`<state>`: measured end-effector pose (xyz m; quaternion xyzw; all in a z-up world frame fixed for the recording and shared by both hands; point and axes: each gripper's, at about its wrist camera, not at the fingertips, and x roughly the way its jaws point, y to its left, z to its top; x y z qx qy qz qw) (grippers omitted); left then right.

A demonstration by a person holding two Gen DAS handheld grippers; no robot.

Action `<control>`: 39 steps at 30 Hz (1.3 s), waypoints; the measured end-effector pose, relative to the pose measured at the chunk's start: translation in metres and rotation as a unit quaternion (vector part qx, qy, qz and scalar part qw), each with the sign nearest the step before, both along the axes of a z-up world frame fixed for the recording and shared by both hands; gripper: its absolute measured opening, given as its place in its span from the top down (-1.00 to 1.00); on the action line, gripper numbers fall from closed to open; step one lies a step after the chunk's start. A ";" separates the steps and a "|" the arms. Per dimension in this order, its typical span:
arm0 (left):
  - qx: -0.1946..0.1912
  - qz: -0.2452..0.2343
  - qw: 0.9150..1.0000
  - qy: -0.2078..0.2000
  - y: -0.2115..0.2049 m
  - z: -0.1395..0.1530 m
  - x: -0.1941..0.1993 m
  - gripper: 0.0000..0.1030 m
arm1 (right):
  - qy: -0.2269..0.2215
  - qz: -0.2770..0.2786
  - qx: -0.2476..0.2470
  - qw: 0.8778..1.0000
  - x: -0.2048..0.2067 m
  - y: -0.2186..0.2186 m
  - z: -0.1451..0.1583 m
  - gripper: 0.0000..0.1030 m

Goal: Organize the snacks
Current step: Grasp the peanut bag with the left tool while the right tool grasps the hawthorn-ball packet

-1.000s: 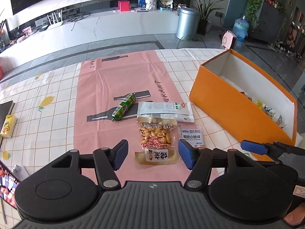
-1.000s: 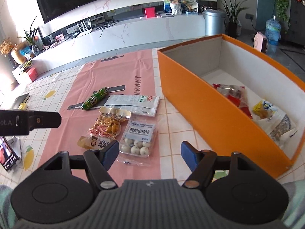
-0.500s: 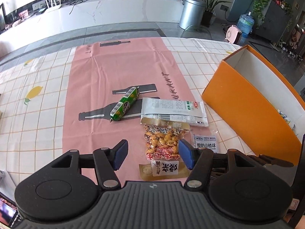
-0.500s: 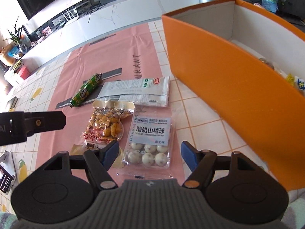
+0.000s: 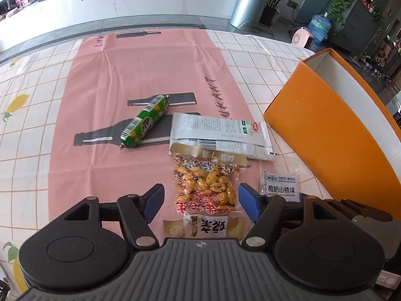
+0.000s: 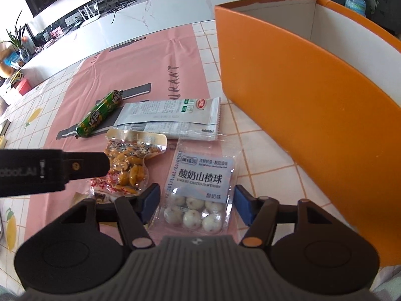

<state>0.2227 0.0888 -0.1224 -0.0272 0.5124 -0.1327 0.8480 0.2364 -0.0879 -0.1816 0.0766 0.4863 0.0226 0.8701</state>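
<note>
My left gripper (image 5: 201,202) is open, its blue pads either side of a clear peanut packet (image 5: 205,188) lying on the pink mat. My right gripper (image 6: 196,207) is open over a clear pack of yogurt hawthorn balls (image 6: 199,190), which also shows in the left wrist view (image 5: 280,185). A green sausage (image 5: 144,124) and a silver-white sachet (image 5: 218,133) lie just beyond. The orange box (image 6: 300,100) stands at the right; its inside is hidden from here. The left gripper's finger (image 6: 75,166) crosses the right wrist view over the peanut packet (image 6: 130,165).
A pink mat (image 5: 140,75) covers the middle of a checked tablecloth (image 5: 30,100). Beyond the table are a white counter (image 5: 125,2), a metal bin (image 5: 248,7) and plants.
Both grippers have come down and forward toward the snacks. The peanut packet now lies between the left pads and the hawthorn pack between the right pads. The box's contents have dropped out of sight.
</note>
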 end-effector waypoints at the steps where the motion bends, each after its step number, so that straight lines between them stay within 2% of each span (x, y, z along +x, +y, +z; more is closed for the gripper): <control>1: 0.005 -0.005 1.000 -0.001 -0.004 -0.002 0.000 -0.66 | 0.000 0.001 -0.002 1.000 -0.001 -0.003 0.000 -0.19; 4: 0.032 -0.013 0.999 -0.002 -0.014 -0.008 0.002 -0.66 | -0.002 0.002 -0.003 1.000 -0.005 -0.012 0.000 -0.18; 9: 0.047 -0.012 0.999 -0.003 -0.019 -0.019 0.006 -0.69 | -0.012 0.014 0.008 1.000 -0.012 -0.021 -0.003 -0.18; 11: 0.049 -0.014 0.999 0.002 -0.019 -0.024 0.008 -0.73 | -0.015 0.017 0.014 1.000 -0.013 -0.024 -0.003 -0.18; 15: 0.029 -0.009 0.999 0.016 -0.016 -0.032 0.010 -0.74 | -0.021 0.029 0.015 0.999 -0.013 -0.025 -0.004 -0.18; 22: 0.045 -0.020 0.999 -0.013 -0.026 -0.034 0.005 -0.73 | -0.037 0.044 0.018 0.998 -0.020 -0.030 -0.005 -0.17; 24: 0.045 -0.023 0.999 -0.020 -0.029 -0.034 0.004 -0.64 | -0.040 0.046 0.019 0.998 -0.020 -0.030 -0.005 -0.17; 26: 0.040 -0.023 0.999 -0.020 -0.030 -0.032 0.003 -0.42 | -0.042 0.050 0.019 0.998 -0.019 -0.029 -0.005 -0.17; 30: 0.030 -0.018 0.999 -0.020 -0.031 -0.031 -0.001 -0.37 | -0.048 0.054 0.018 0.997 -0.019 -0.028 -0.006 -0.23; 33: 0.008 -0.008 1.000 -0.019 -0.027 -0.029 -0.003 -0.26 | -0.052 0.058 0.011 0.997 -0.018 -0.025 -0.006 -0.23; 36: 0.003 -0.005 1.000 -0.005 -0.028 -0.028 -0.006 -0.25 | -0.055 0.065 -0.007 0.996 -0.018 -0.020 -0.007 -0.17; 39: -0.004 0.005 1.000 0.006 -0.026 -0.024 -0.008 -0.22 | -0.051 0.062 0.001 0.997 -0.017 -0.022 -0.006 -0.11</control>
